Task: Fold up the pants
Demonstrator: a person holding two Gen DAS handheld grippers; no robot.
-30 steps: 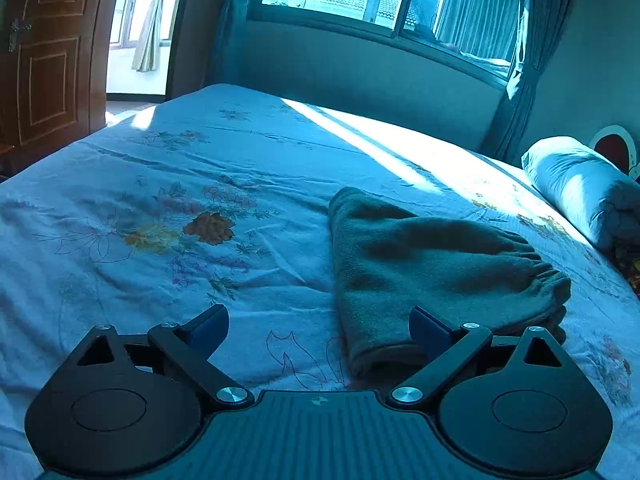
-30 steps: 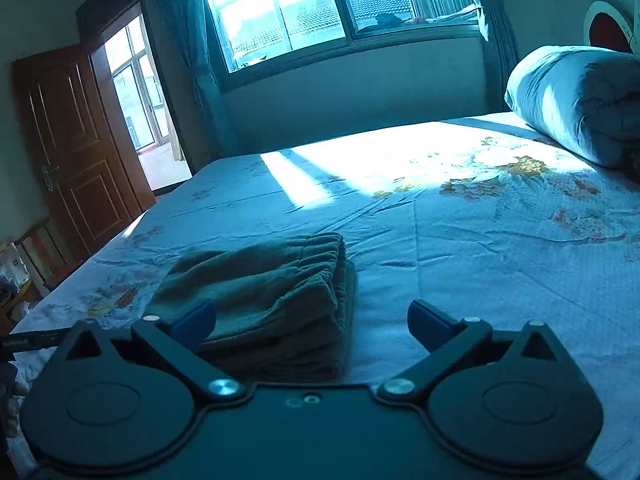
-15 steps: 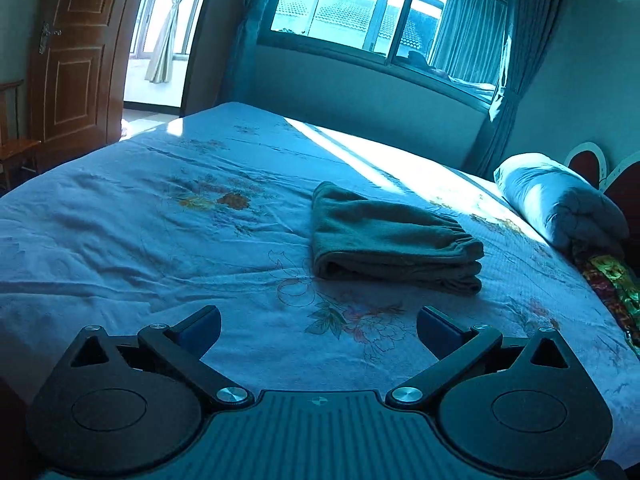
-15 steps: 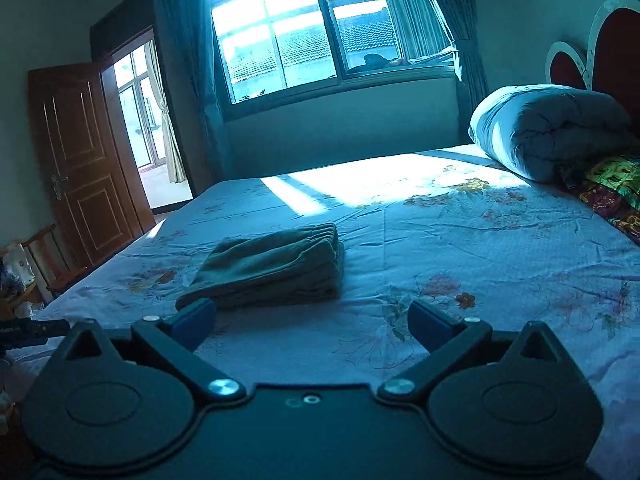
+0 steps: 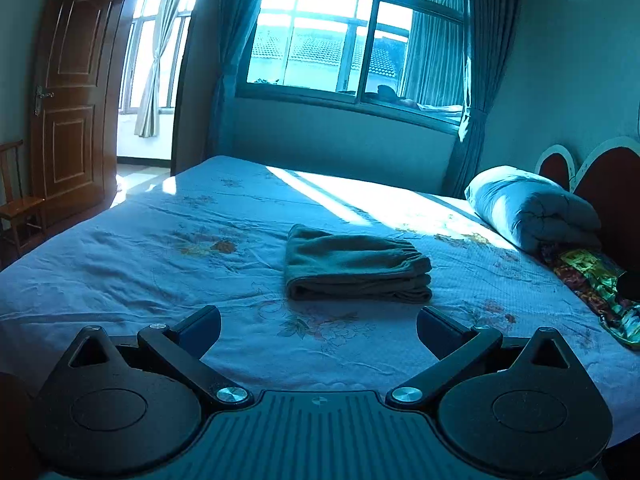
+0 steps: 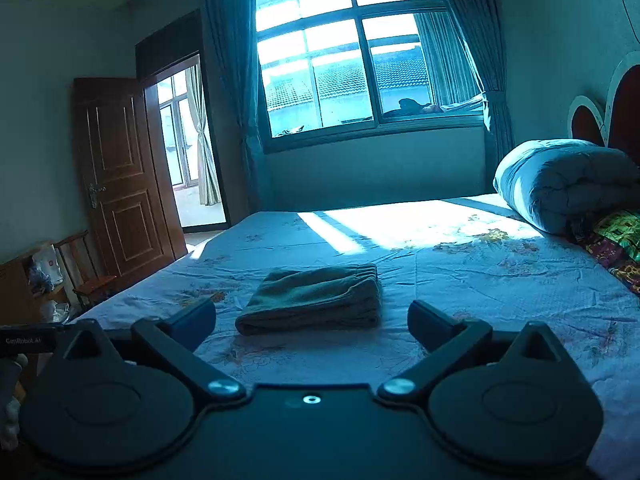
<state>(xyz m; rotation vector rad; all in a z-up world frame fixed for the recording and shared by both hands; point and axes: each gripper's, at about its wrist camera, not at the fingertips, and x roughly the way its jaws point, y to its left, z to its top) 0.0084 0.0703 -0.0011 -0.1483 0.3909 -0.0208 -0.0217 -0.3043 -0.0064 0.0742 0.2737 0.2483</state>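
The dark green pants [image 5: 356, 266] lie folded into a compact rectangle in the middle of the bed [image 5: 120, 264], with the elastic waistband on the right side. They also show in the right wrist view [image 6: 316, 300]. My left gripper [image 5: 319, 330] is open and empty, held back from the pants near the bed's front edge. My right gripper [image 6: 312, 322] is open and empty too, also well short of the pants. Nothing touches the pants.
A rolled blue quilt [image 5: 532, 210] and a colourful cloth [image 5: 588, 280] lie at the headboard on the right. A window [image 5: 352, 36] is behind the bed. A wooden door [image 5: 68, 100] and a chair [image 5: 18, 208] stand at the left.
Both grippers have pulled back and risen away from the folded pants, which now look smaller and farther off. The pants have not moved.
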